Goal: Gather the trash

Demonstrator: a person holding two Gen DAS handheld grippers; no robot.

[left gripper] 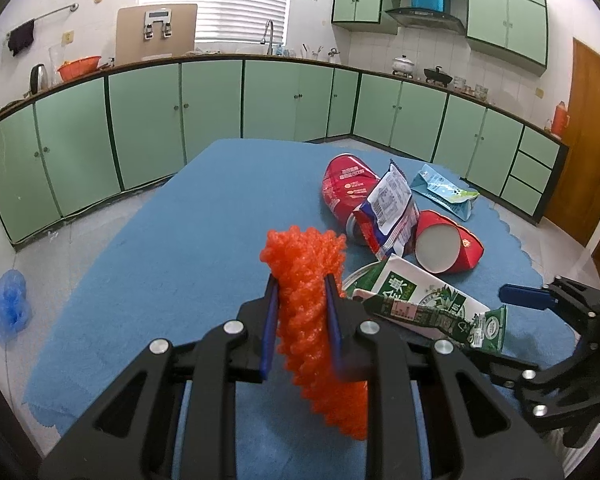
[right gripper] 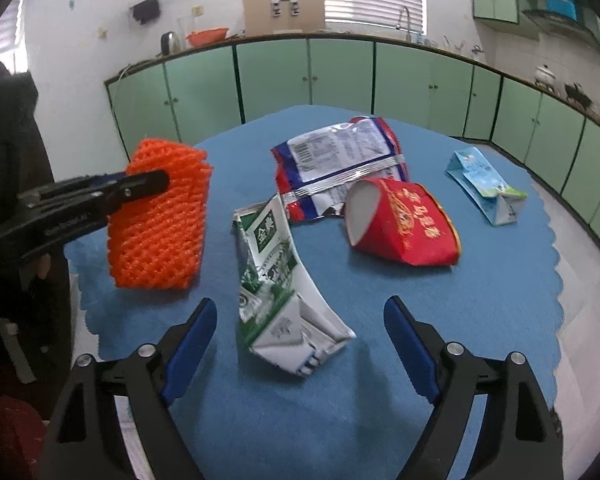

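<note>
My left gripper (left gripper: pixel 300 292) is shut on an orange foam net (left gripper: pixel 312 320) and holds it above the blue table mat (left gripper: pixel 188 240); the net also shows in the right wrist view (right gripper: pixel 160 220) at the left. My right gripper (right gripper: pixel 300 312) is open and empty, just in front of a crushed green and white carton (right gripper: pixel 276 280), which also shows in the left wrist view (left gripper: pixel 428 304). Beyond lie a red paper cup (right gripper: pixel 404 224), a silver and red snack bag (right gripper: pixel 340 160) and a blue carton (right gripper: pixel 484 184). A red can (left gripper: pixel 348 188) lies behind the bag.
Green kitchen cabinets (left gripper: pixel 212 108) run around the room behind the table. A blue plastic bag (left gripper: pixel 6 308) lies on the floor at the left. A brown door (left gripper: pixel 580 140) is at the right. The mat's scalloped edge (right gripper: pixel 556 280) marks the table's right side.
</note>
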